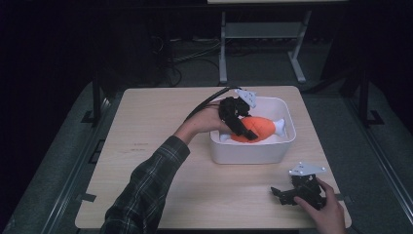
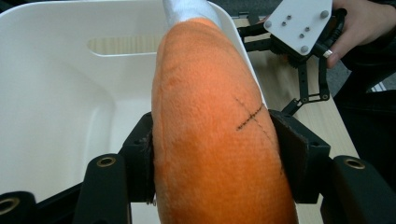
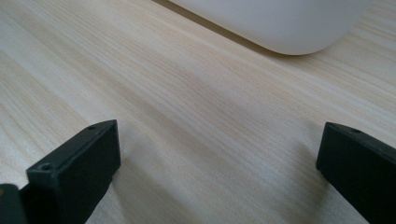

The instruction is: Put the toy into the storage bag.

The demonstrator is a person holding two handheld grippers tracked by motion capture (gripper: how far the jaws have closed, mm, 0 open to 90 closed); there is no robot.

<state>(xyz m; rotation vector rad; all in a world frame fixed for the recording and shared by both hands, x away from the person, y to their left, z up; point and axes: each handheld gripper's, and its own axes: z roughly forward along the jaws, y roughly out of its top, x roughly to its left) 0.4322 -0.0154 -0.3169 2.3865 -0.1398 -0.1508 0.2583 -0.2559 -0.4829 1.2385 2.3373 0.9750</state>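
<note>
You're working at a pale wood bench [image 1: 160, 161] in a dim room, with grey floor [image 1: 63, 146] on both sides of it. Beyond the bench's far edge stands a white metal frame [image 1: 263, 44], and dark cables [image 1: 195, 53] lie on the floor just left of it.

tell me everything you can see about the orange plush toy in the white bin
The orange plush toy is a soft, fuzzy, elongated shape like a drumstick, with a white end pointing toward the bin's right side. A small dark stitched cross marks its orange body. It lies lengthwise inside the white bin, and the left gripper is clamped across its orange middle, a jaw pressed on each side. Whether it rests on the bin floor or is lifted cannot be told.
</note>
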